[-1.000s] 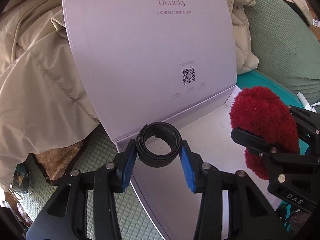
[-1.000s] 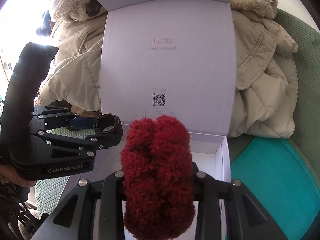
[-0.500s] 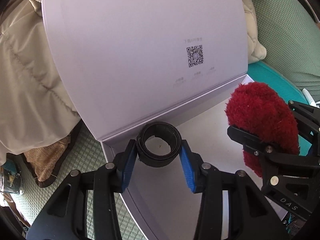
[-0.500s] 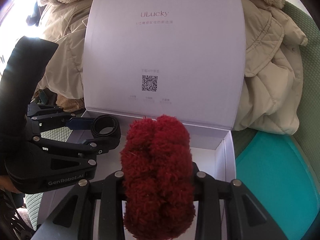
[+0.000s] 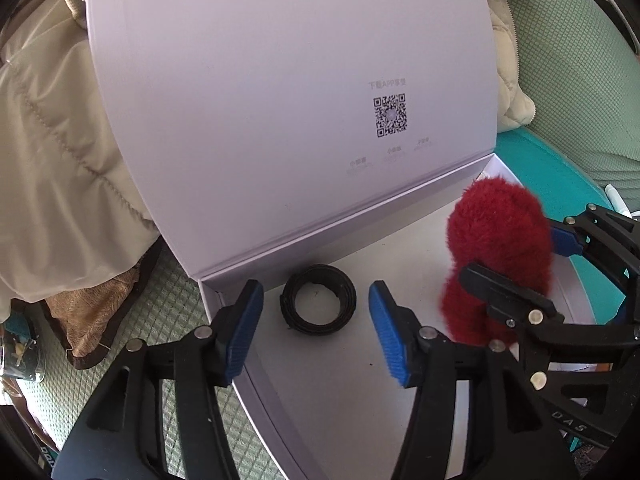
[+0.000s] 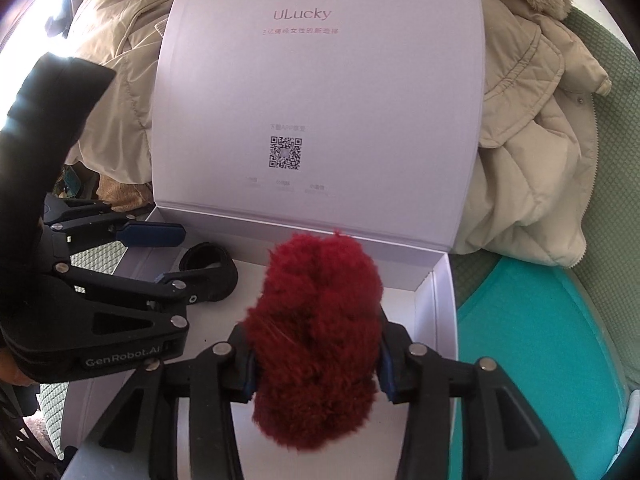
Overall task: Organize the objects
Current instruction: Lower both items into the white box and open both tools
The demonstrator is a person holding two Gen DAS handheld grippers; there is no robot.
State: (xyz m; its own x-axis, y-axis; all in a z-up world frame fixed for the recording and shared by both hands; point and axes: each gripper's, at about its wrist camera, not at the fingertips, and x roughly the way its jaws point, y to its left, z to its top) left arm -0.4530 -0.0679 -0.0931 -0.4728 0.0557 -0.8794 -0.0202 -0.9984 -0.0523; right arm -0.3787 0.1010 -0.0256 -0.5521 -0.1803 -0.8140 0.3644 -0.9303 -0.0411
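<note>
A green sofa [image 6: 600, 152] holds a pale open box [image 5: 320, 380]. The left tongs [image 5: 316, 320] have just opened wide — the black ring [image 5: 319, 300] lies loose on the box floor between them. The right tongs [image 6: 316, 364], also just opening, flank the red pompom [image 6: 316, 340] — whether they still grip it, I cannot tell.

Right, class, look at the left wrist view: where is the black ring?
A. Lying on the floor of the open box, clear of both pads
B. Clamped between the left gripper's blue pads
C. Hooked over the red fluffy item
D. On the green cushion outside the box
A: the black ring lies on the box floor with gaps to both pads of the left gripper, whose jaws have just been opening.
</note>
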